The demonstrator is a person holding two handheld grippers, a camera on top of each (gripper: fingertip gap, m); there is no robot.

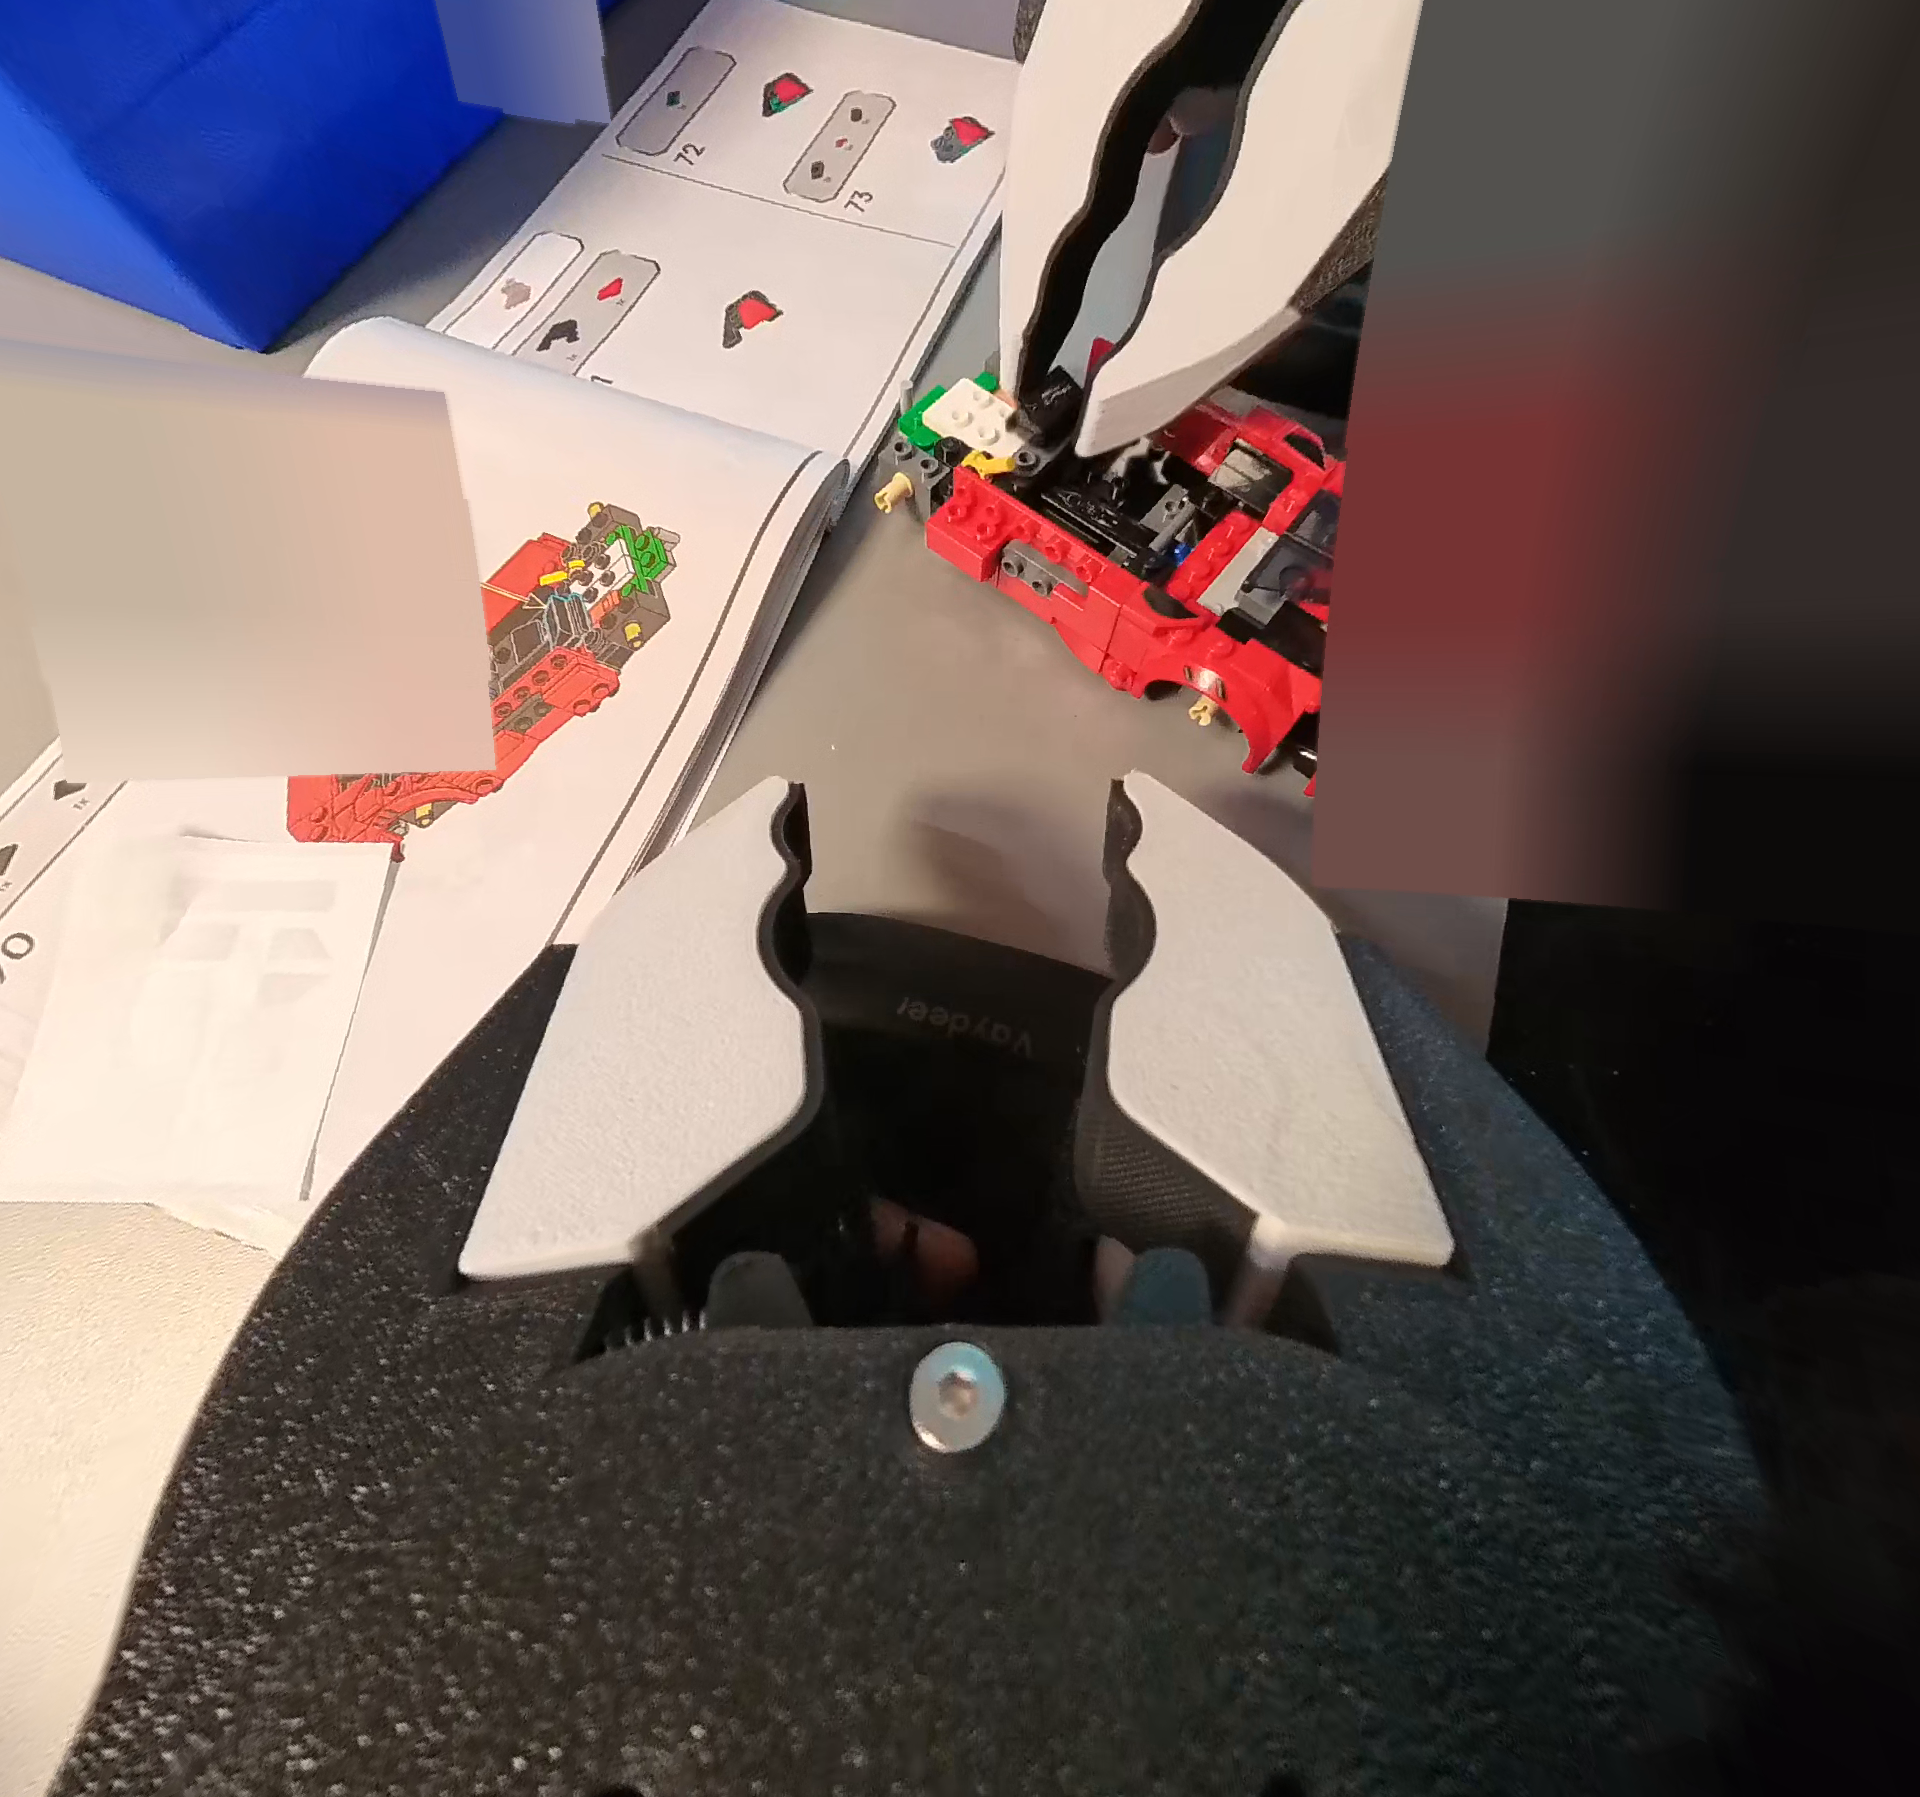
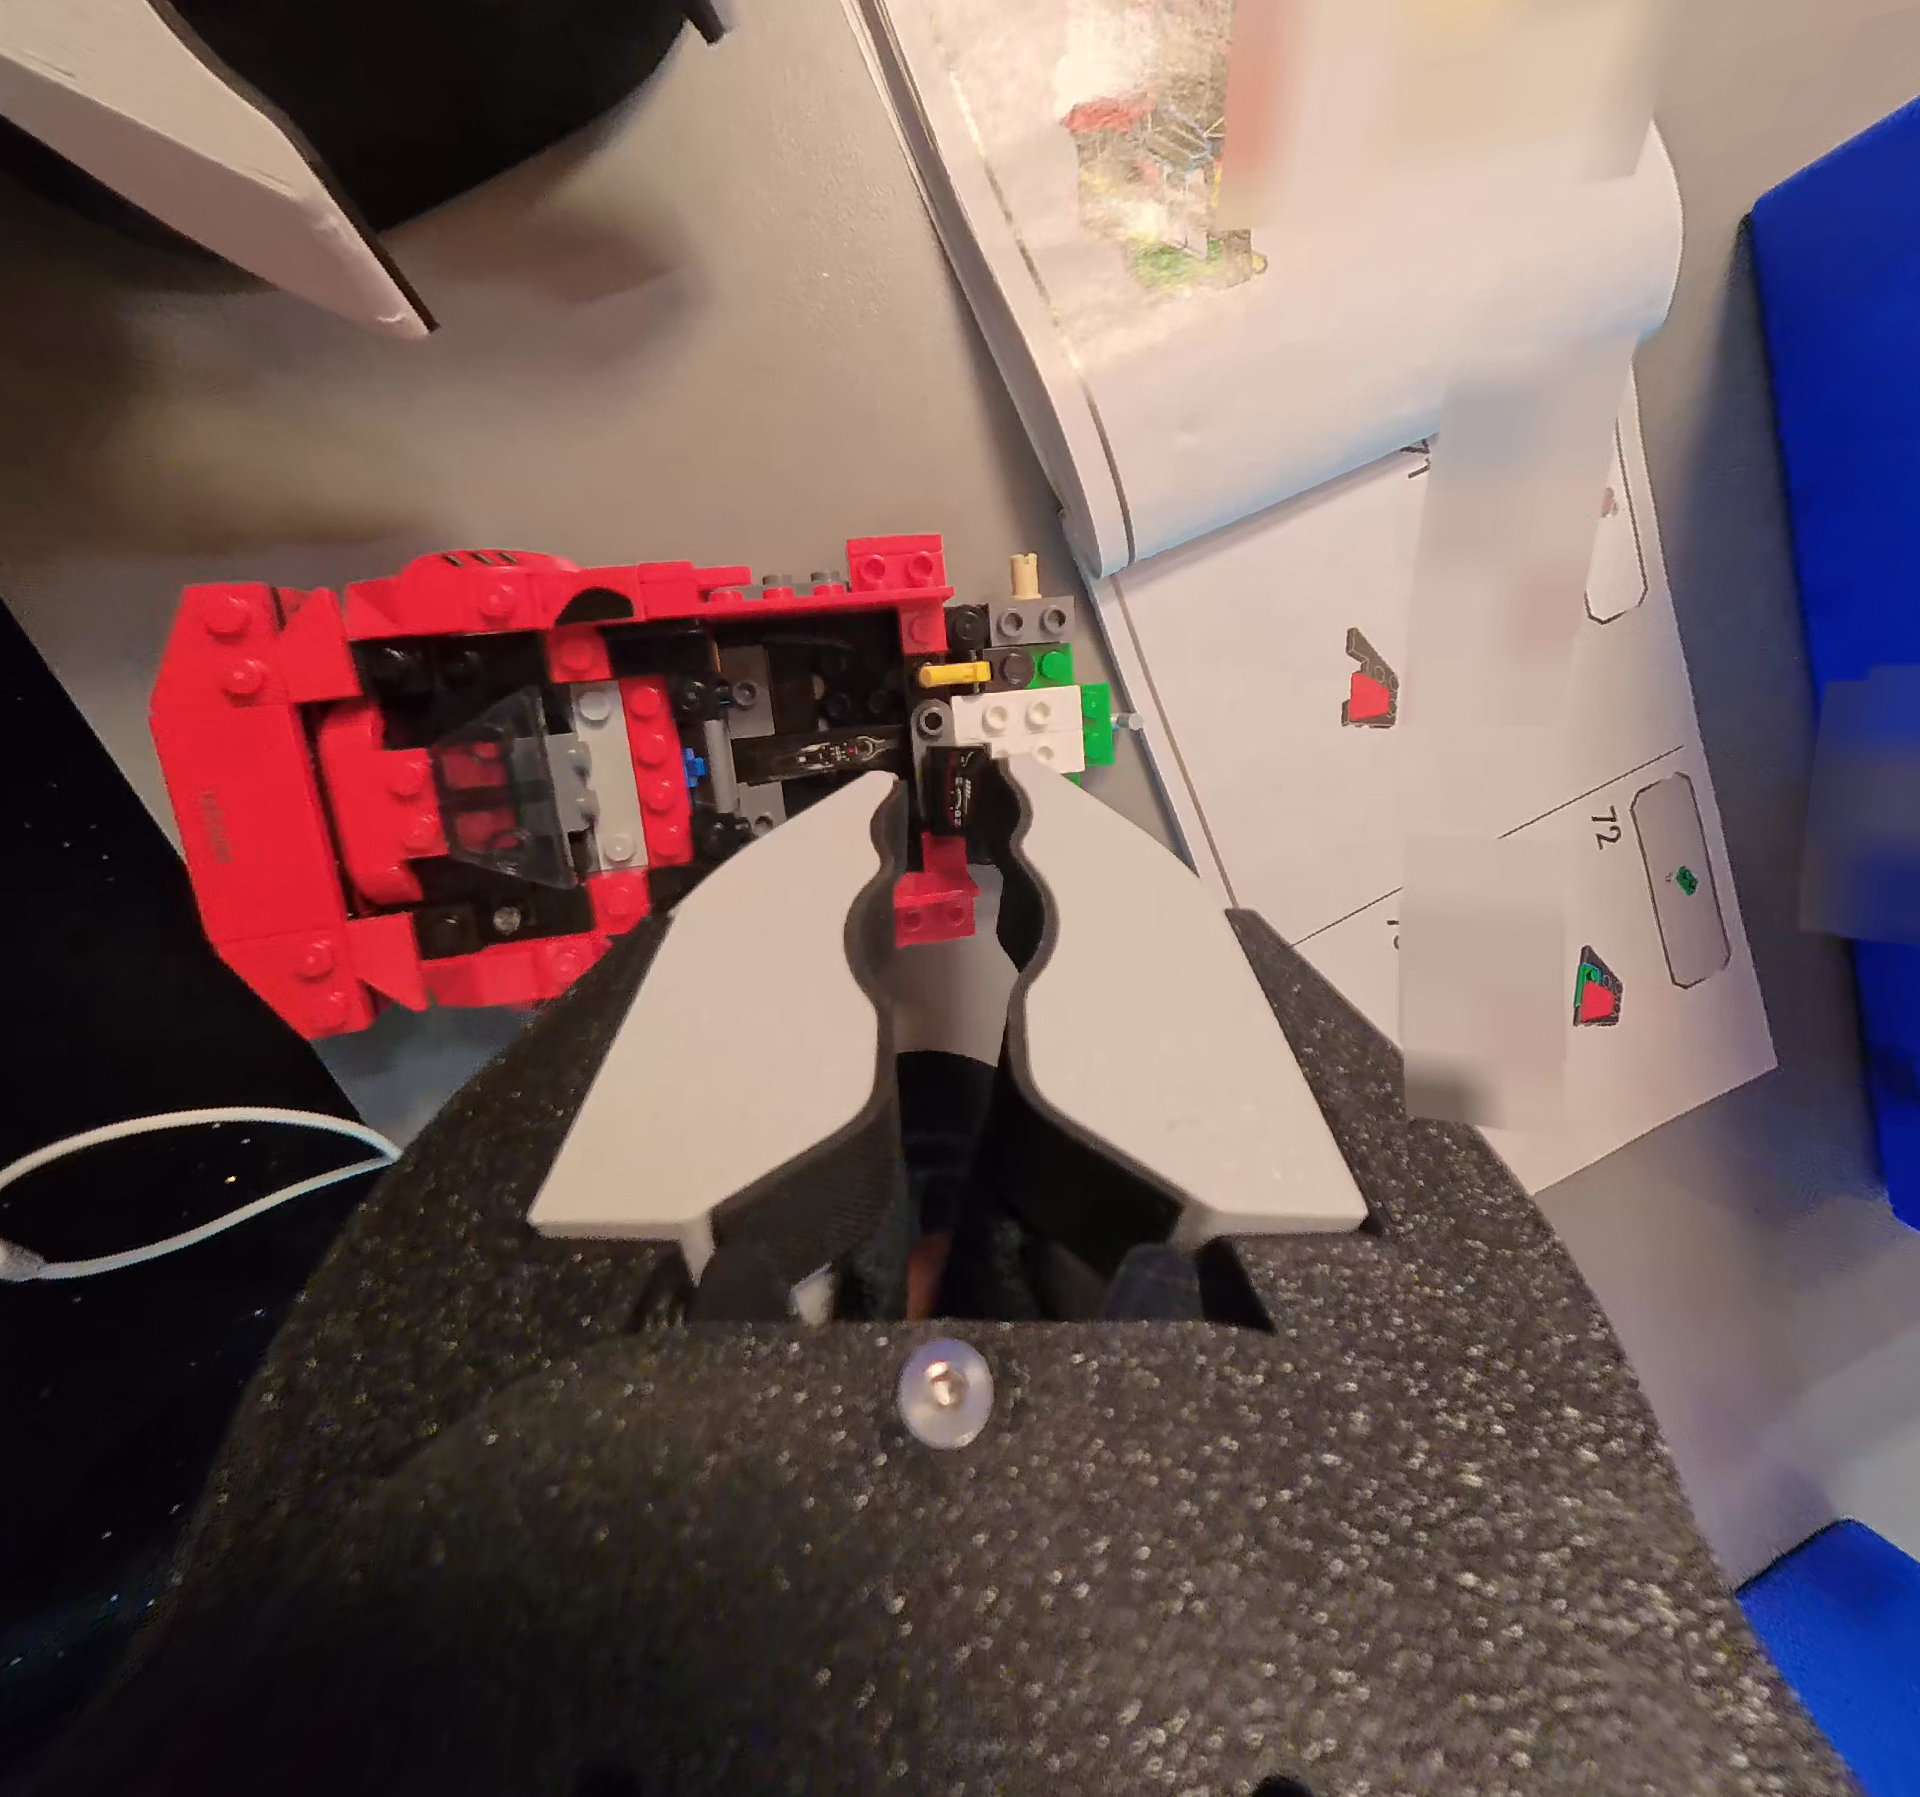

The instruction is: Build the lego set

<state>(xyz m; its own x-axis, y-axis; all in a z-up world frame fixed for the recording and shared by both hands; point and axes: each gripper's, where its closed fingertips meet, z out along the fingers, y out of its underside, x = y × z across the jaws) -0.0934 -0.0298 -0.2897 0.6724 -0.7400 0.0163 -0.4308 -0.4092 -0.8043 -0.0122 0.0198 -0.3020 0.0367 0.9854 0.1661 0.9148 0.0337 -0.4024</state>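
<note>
Right wrist view: right gripper pinches a black piece at the car; left gripper gapes empty; blue bin contents unseen.

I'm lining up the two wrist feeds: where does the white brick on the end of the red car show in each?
Left wrist view: the white brick sits upper middle, just left of the right gripper, on the car's near-left end.
Right wrist view: the white brick is right of centre, just above the right gripper.
Shared landmark: the green brick touching the white one.
</note>
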